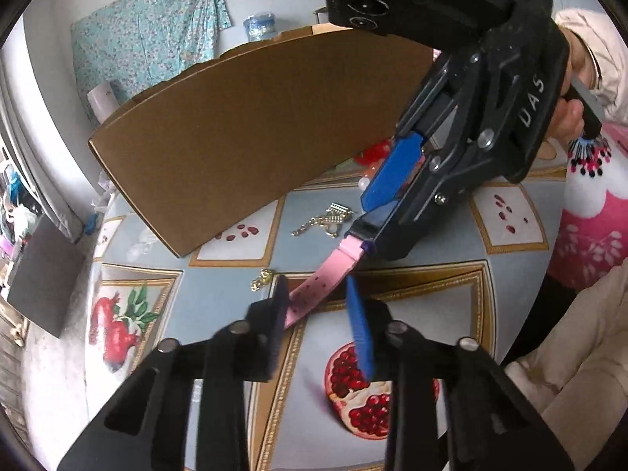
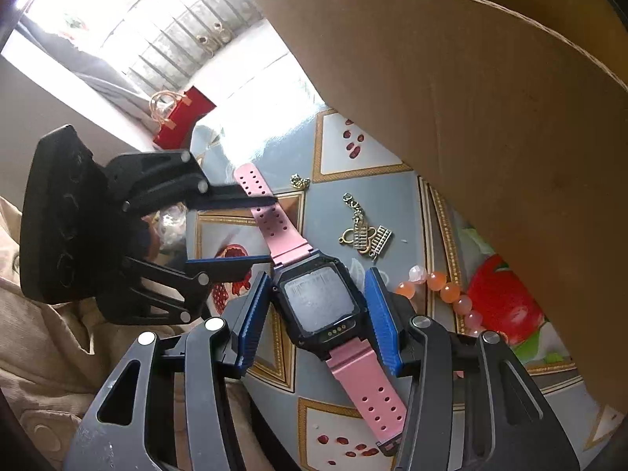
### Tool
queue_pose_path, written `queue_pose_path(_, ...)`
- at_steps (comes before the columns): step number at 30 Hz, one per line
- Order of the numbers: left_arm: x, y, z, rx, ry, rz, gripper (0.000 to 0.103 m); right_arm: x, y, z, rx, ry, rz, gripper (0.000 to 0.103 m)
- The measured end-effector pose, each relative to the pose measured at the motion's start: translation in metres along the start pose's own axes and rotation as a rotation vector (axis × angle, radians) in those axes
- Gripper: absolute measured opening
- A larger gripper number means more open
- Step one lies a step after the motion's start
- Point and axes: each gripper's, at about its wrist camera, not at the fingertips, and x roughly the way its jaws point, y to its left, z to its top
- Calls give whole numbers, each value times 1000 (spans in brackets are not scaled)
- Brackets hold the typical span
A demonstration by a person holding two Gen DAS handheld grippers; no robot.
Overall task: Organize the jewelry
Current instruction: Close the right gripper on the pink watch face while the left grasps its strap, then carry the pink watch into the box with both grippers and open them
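My right gripper (image 2: 318, 314) was clamped on the watch (image 2: 318, 302) body. My left gripper (image 1: 318, 314) stood part open around its pink strap (image 1: 314, 290), pads not pressing.

One watch (image 2: 318, 306), two tools, one box (image 1: 251, 125).

Matt pink rubbery watch strap (image 2: 280, 231), glossy tablecloth (image 2: 396, 212), matt brown cardboard box (image 2: 490, 125).
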Motion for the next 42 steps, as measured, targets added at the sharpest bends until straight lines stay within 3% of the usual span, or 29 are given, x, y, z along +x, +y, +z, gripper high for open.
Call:
queue_pose_path(5,0,8,0,-17,-3,-7,27,-5,-5,-3,11,-13,5,46)
queue_pose_path(8,2,11,2,-39,-8,-1,21,-6,-4,-5,11,-18,-14,46)
queue_pose_path(12,-6,6,0,-61,-24,-12,12,-11,9,-11,-5,-45,-86,46)
queue_pose_path(18,-5,10,1,-79,-31,-22,10,-19,21,-37,12,-96,-184,48)
queue_pose_path(23,-1,18,1,-96,-32,-35,10,-14,31,-54,-19,-95,-343,47)
queue_pose_path(26,0,18,0,-98,-34,-35,10,-10,36,-60,-32,-113,-449,28)
queue_pose_path(29,-1,18,0,-98,-36,-32,10,-9,39,-63,-23,-137,-480,19)
queue_pose_path(31,-2,18,0,-101,-39,-24,9,-8,44,-67,-19,-154,-519,6)
queue_pose_path(37,-17,16,3,-104,-78,-25,3,-13,60,-79,-13,-225,-577,1)
queue_pose_path(42,-58,23,22,-111,-172,-17,3,-49,84,-80,-19,-343,-632,1)
